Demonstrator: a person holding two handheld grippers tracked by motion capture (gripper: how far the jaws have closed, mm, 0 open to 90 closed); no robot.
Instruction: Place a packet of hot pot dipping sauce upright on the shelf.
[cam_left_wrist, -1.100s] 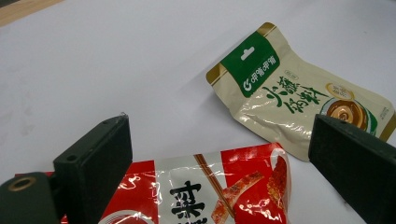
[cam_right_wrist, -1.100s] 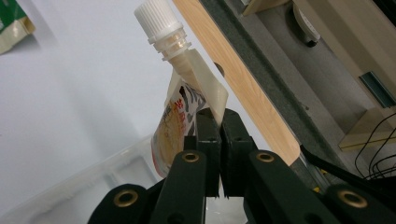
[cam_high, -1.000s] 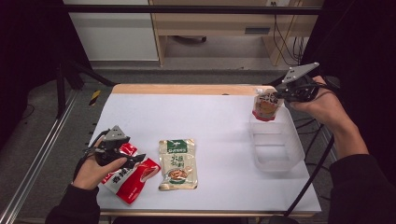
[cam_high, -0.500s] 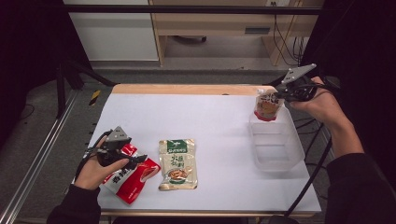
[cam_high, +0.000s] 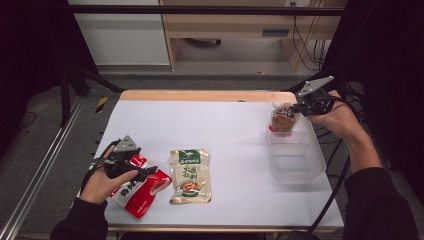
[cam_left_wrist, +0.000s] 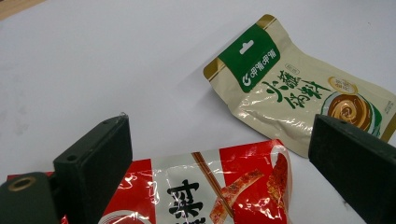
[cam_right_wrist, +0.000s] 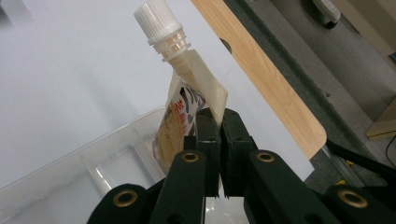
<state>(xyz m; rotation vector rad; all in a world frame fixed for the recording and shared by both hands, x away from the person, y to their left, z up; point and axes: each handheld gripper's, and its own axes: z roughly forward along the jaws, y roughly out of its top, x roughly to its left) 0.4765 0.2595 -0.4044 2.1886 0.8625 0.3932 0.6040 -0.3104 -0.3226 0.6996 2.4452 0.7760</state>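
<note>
White table (cam_right_wrist: 70, 70): right tongs (cam_right_wrist: 219, 126) pinch white-capped pouch (cam_right_wrist: 187, 107).

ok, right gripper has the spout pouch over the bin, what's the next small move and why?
Probably lower a little further, then open. The right gripper is clamped on the spout pouch's edge, and the pouch hangs at the far rim of the clear bin, apparently not yet resting inside. Releasing now might let it tip over the rim. The left gripper stands open over the red packet.
</note>
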